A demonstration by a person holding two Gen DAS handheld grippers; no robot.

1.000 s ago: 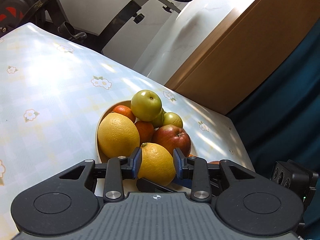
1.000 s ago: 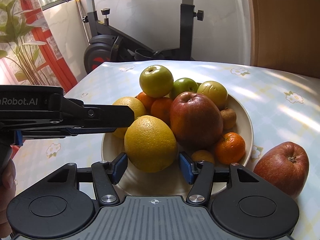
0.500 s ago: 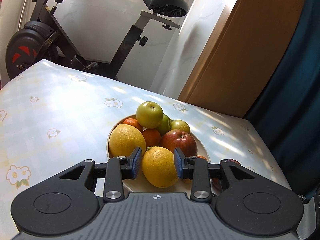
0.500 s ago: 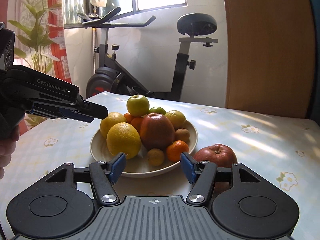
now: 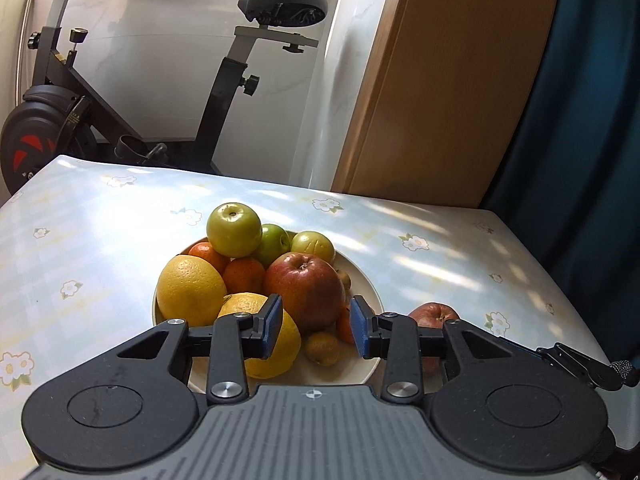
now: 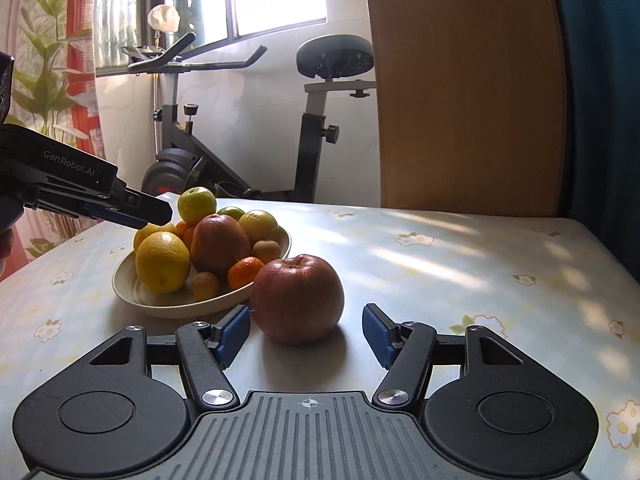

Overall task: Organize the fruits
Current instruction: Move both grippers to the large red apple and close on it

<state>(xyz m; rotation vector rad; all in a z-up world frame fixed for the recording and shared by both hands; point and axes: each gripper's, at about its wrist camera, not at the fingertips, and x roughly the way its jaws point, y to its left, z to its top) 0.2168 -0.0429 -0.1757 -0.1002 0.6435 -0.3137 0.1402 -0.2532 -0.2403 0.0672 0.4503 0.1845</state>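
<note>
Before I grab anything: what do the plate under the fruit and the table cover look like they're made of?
Plate: probably glazed ceramic, possibly melamine; cream, opaque, with a smooth rounded rim and a soft sheen. Table cover: looks like wipe-clean vinyl or oilcloth; a pale check with printed flowers, lying flat and reflecting the window light in glossy streaks. So it is likely slick under the loose red apple.
</note>
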